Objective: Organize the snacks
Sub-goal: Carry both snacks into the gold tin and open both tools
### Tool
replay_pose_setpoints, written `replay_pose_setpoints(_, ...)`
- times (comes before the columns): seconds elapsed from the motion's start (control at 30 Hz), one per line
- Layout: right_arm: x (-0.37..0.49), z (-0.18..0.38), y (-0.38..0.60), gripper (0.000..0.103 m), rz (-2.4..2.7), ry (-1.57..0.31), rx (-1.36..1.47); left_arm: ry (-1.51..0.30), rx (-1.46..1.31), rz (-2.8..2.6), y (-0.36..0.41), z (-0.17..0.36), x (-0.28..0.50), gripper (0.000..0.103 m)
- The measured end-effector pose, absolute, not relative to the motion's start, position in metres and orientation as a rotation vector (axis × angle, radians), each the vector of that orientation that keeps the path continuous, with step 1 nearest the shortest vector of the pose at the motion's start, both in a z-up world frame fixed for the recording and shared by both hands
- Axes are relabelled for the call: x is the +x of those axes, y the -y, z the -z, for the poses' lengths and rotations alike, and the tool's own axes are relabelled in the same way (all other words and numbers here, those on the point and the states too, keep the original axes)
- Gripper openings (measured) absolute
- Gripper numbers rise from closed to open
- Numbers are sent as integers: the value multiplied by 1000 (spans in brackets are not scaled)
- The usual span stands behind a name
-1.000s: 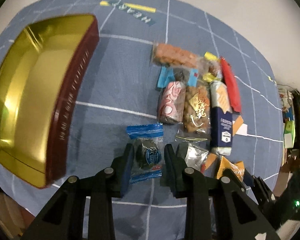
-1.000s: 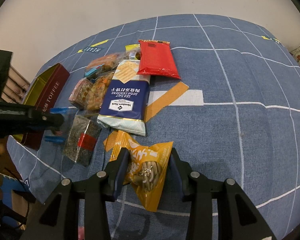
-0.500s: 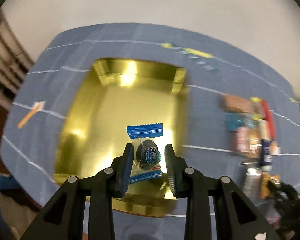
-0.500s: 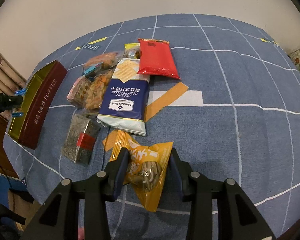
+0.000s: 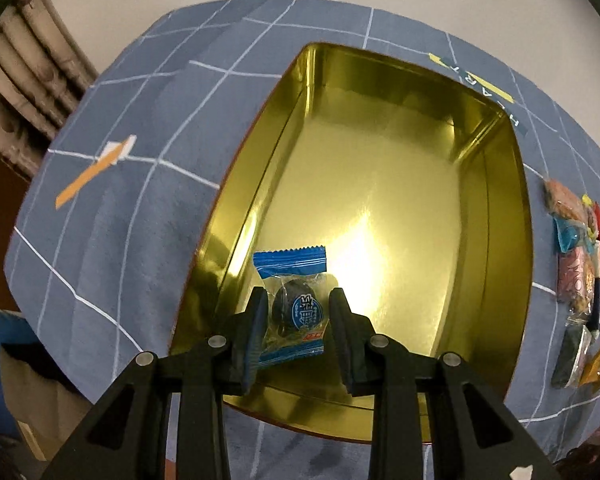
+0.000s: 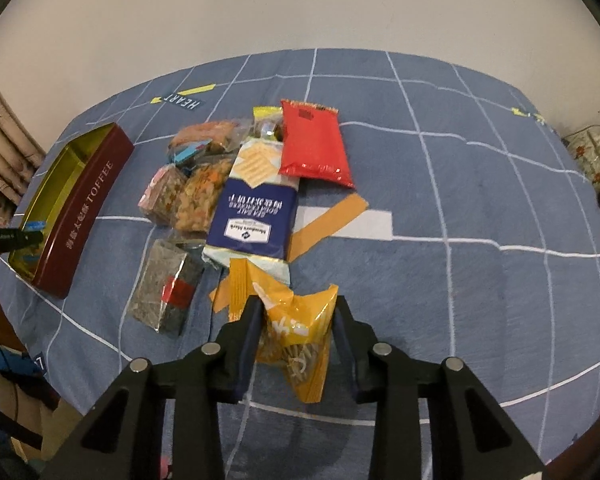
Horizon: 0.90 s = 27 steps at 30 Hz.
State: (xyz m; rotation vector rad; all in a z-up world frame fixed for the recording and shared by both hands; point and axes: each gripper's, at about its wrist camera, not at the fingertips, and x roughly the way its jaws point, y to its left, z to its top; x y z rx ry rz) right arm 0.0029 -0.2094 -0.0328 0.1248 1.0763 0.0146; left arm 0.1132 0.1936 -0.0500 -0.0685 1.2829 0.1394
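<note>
Left gripper (image 5: 298, 312): clenched on a blue-wrapped snack (image 5: 293, 307). The packet has a blue serrated top edge, a clear middle window showing a dark round piece with a blue label, and a blue bottom strip. It is held upright between the fingers, above the near left corner of the gold-lined tin (image 5: 516, 216). Whether the packet touches the tin floor cannot be told.

The tin extends forward and to the right of the left gripper. Its interior is reflective gold; its outer wall, seen from the right wrist view, is dark red and printed "TOFFEE".

Right gripper (image 6: 297, 322): clenched on a yellow snack bag (image 6: 300, 332). The bag is crumpled between the fingers, with pale stick-shaped contents visible at its lower end.

Directly ahead of the right gripper lies a blue cracker packet (image 6: 252, 216). Beyond it lies a red packet (image 6: 314, 144). Ahead and to the left lies a dark foil packet (image 6: 164, 292) with a red label.

All items rest on a blue grid-patterned cloth (image 6: 460, 240).
</note>
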Motion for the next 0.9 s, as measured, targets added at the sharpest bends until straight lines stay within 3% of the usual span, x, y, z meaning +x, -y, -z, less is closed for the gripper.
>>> replay_pose_setpoints(0.3,12,7,203,35,-23,-1030,129,-1299,-35,-129,-190,60,107,31)
replay_pose_setpoints(0.57,32,-12,155,35,-146,-1000,90,-1252,-38,-96,-183,45,97,55)
replay_pose_setpoints(0.9,63,-27,49,35,-395,-974,55,-1105,-209,-73,-212,4,79,63)
